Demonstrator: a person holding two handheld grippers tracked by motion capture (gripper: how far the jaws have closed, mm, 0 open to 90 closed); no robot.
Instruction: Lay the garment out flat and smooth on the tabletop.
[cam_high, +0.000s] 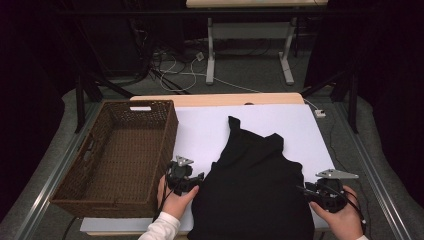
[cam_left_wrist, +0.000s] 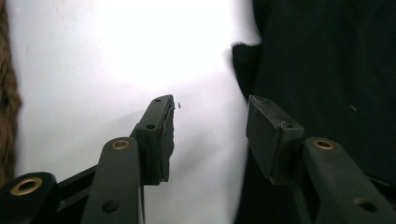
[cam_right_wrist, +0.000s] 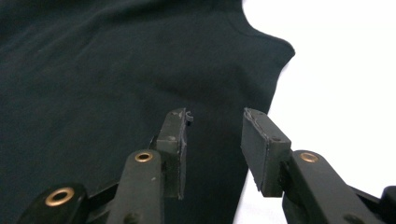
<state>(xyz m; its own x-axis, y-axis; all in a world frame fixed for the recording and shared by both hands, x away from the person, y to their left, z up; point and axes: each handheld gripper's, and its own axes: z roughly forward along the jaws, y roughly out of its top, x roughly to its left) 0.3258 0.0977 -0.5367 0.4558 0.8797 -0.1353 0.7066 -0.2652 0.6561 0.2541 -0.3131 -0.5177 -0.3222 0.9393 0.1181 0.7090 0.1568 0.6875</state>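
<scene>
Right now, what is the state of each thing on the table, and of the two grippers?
black garment: spread on the white tabletop, a bit rumpled at the far end, held by no gripper.
wicker basket: upright, empty, left of the garment.
left gripper: open, nothing between its jaws, at the garment's left edge.
right gripper: open, nothing gripped, above the garment's right edge.
white tabletop: bare between basket and garment.

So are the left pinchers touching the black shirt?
Apart. In the left gripper view the left gripper stands open, white table showing between its jaws, the black shirt beyond them.
</scene>
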